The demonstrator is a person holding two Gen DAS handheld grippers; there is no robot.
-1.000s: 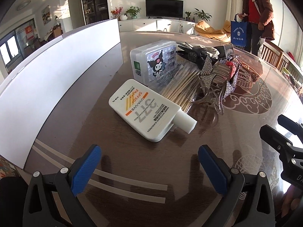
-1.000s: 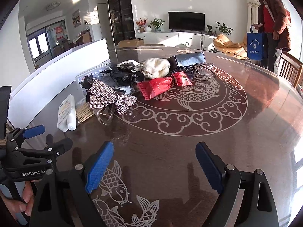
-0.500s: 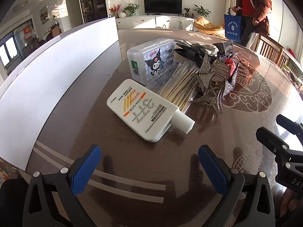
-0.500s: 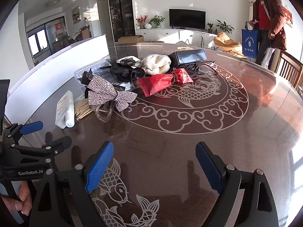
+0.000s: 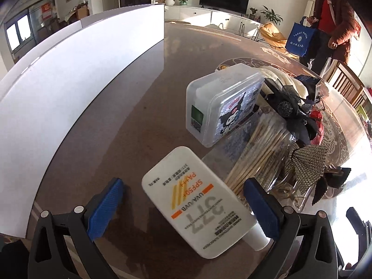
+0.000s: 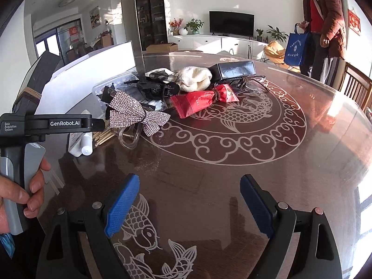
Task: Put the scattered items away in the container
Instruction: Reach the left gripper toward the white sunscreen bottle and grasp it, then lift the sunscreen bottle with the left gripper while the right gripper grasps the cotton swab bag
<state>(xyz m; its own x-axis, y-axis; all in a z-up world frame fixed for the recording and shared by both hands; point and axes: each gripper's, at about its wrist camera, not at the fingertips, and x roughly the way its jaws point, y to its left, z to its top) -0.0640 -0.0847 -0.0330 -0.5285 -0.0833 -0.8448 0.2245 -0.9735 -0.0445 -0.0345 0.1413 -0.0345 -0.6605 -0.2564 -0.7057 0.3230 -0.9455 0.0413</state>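
A: Left to right. Flat white panel [image 5: 76, 74], smooth, matte, standing on edge along the brown glossy table [image 5: 130, 125].
B: Left gripper [image 5: 186, 207]?
A: Jaws wide, ribbed blue pads either side of the white sunscreen tube [image 5: 197, 207], not pressing it. The flat, rounded plastic tube lies on the table.
B: Beyond it?
A: Frosted rectangular box [image 5: 220, 107] with a cartoon label, a bundle of thin wooden sticks [image 5: 258, 155], then a rhinestone bow [image 5: 307, 162].
B: Right gripper [image 6: 189, 207]?
A: Spread wide, nothing between the pads, above the engraved fish. Ahead: crinkly red wrapper [image 6: 204, 100], knitted cream hat [image 6: 196, 78], glossy black box [image 6: 236, 69].
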